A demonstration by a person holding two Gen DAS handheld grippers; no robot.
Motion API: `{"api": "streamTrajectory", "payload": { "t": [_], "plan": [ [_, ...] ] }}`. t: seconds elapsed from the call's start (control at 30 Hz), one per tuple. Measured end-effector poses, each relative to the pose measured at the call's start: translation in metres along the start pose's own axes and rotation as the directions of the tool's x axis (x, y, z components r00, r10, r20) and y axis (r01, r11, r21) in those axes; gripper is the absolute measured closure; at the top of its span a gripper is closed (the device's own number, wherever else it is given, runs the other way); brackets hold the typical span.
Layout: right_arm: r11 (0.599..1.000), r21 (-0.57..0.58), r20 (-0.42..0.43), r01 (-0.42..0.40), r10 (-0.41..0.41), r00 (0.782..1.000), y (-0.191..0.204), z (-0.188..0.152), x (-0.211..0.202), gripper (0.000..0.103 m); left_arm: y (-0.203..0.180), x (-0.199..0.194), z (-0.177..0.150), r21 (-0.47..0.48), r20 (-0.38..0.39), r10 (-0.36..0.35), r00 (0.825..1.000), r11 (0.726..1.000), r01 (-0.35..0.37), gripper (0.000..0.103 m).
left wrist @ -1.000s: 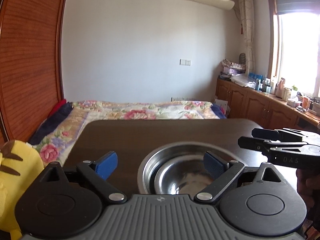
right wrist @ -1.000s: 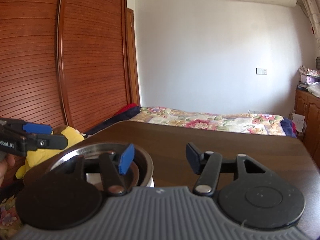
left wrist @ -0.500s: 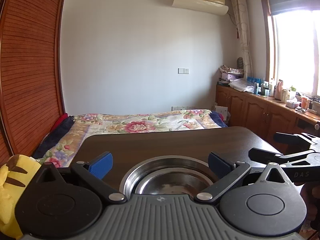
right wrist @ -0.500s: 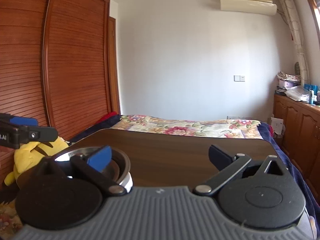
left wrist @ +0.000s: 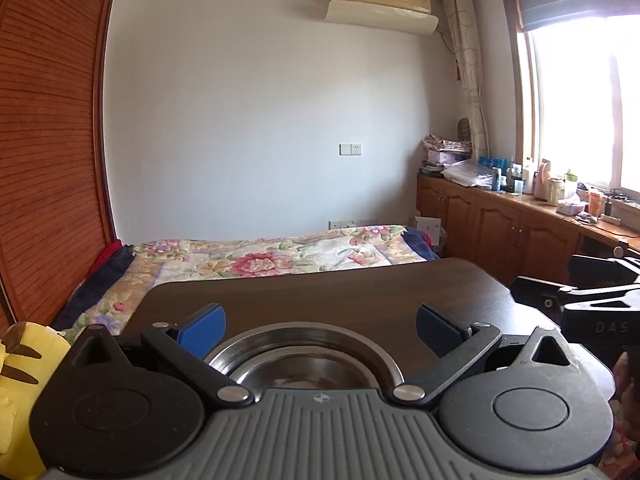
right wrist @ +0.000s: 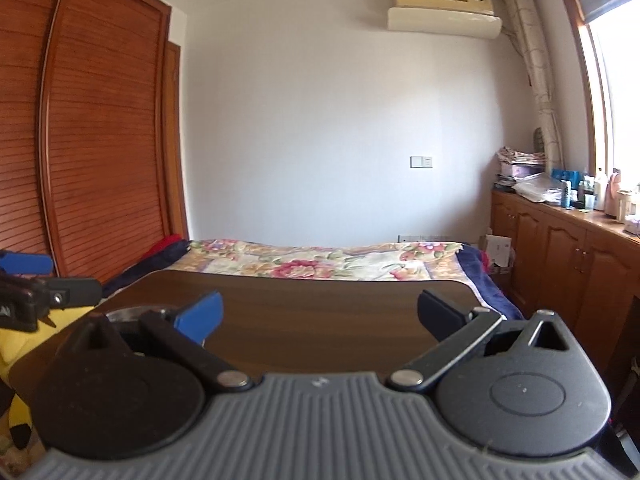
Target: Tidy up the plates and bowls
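Two steel bowls, one nested inside the other, stand on the dark wooden table. My left gripper hovers just behind and above them, open, its blue pads apart on either side of the rim and holding nothing. At the right edge of that view the right gripper shows as a black shape. In the right wrist view my right gripper is open wide over bare table. Only a sliver of the bowls' rim shows behind its left finger. The left gripper pokes in from the left.
A yellow plush toy lies off the table's left edge. Beyond the far edge is a bed with a floral cover. A slatted wooden wardrobe lines the left. Cabinets with bottles run under the window on the right.
Both grippers drew back and tilted up, so the bowls dropped low in both views. The right gripper's fingers spread from partly apart to wide, and its left finger left the bowl.
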State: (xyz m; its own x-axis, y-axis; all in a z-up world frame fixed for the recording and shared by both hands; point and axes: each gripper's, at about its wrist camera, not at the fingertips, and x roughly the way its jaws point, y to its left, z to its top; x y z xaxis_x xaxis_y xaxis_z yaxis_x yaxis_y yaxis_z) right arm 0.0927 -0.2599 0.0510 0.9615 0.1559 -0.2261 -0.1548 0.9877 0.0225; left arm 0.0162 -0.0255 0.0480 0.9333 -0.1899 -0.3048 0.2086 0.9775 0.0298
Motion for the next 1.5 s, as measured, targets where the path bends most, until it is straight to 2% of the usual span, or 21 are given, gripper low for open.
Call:
{"api": "streamTrajectory", "payload": {
  "t": [0.33, 0.87, 1.23, 1.5],
  "plan": [
    [0.999, -0.001, -0.002, 0.039, -0.039, 0.999, 0.004, -0.009, -0.009, 0.0, -0.01, -0.004, -0.018, -0.008, -0.015, 0.018, 1.0, 1.0, -0.018, 0.0],
    [0.999, -0.005, -0.032, 0.039, -0.04, 0.999, 0.01, -0.042, -0.006, 0.0, 0.002, 0.0, -0.041, -0.033, -0.046, 0.054, 0.998, 0.998, -0.055, 0.0],
    [0.998, 0.002, -0.025, 0.06, -0.06, 0.998, 0.012, -0.052, -0.004, 0.0, 0.01, 0.004, -0.06, -0.016, -0.058, 0.097, 0.994, 0.995, -0.098, 0.0],
    [0.998, -0.004, -0.027, 0.059, -0.059, 0.998, 0.011, -0.054, -0.004, 0.0, 0.013, 0.006, -0.065, -0.02, -0.073, 0.097, 0.993, 0.995, -0.099, 0.0]
  ]
}}
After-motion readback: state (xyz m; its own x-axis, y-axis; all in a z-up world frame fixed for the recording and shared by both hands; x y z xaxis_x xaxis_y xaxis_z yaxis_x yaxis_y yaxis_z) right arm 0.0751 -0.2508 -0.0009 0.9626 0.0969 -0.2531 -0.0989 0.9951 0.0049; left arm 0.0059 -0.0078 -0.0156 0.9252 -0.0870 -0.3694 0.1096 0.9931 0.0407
